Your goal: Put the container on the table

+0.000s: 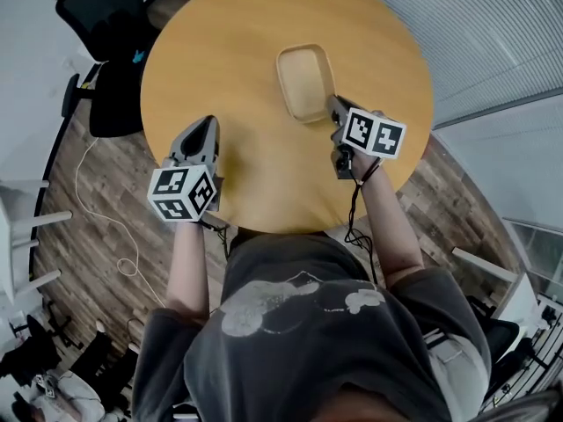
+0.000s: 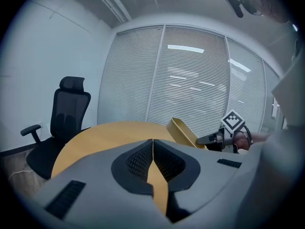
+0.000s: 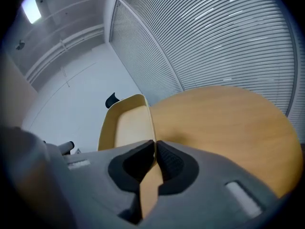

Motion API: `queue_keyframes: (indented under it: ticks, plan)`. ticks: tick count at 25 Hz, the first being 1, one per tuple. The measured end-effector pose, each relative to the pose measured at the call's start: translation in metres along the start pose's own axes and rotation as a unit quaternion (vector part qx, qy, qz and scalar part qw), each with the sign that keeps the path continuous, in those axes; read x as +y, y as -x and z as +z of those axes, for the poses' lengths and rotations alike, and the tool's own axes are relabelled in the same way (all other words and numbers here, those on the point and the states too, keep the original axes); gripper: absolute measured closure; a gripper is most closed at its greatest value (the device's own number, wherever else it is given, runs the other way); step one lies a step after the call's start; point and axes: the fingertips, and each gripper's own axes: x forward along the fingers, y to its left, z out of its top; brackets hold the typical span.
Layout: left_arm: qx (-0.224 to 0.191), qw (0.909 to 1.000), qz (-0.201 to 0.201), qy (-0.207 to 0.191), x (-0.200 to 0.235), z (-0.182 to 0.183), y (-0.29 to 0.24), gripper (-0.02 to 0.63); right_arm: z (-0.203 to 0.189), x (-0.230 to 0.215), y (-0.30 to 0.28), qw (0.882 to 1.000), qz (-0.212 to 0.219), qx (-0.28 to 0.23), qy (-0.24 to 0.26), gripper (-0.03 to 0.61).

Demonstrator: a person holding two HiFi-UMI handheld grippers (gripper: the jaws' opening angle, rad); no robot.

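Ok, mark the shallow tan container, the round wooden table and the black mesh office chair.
shallow tan container (image 1: 303, 77): head view, on its inner floor.
round wooden table (image 1: 220, 69): head view, on the bare top left of the container.
black mesh office chair (image 2: 70, 113): left gripper view, on its backrest.

I record a round wooden table (image 1: 220, 60) standing on a dark wood-plank floor (image 1: 97, 244). A black office chair (image 2: 69, 113) with mesh back, headrest and armrests stands just beside the table's far edge. Closed white slatted blinds (image 2: 190, 80) cover a glazed wall in tall panels, and the adjoining wall (image 2: 43, 66) is plain white. One ceiling light (image 3: 32, 6) is lit. A white cable (image 1: 79, 178) trails across the floor.
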Motion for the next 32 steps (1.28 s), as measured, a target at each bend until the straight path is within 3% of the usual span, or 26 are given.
queue_keyframes:
  ticks: [14, 25, 32]
  plan:
    - [0.018, 0.9987, -0.047, -0.006, 0.098, 0.058, -0.134, 0.607, 0.095, -0.004, -0.137, 0.999, -0.042, -0.001, -0.003, 0.563]
    - [0.026, 0.9986, -0.045, 0.003, 0.200, 0.062, -0.223, 0.607, 0.119, -0.017, -0.265, 0.996, -0.083, 0.029, -0.003, 0.563]
    - [0.044, 0.9974, -0.057, -0.011, 0.214, 0.050, -0.271, 0.607, 0.127, -0.041, -0.317, 0.993, -0.103, 0.051, 0.016, 0.563]
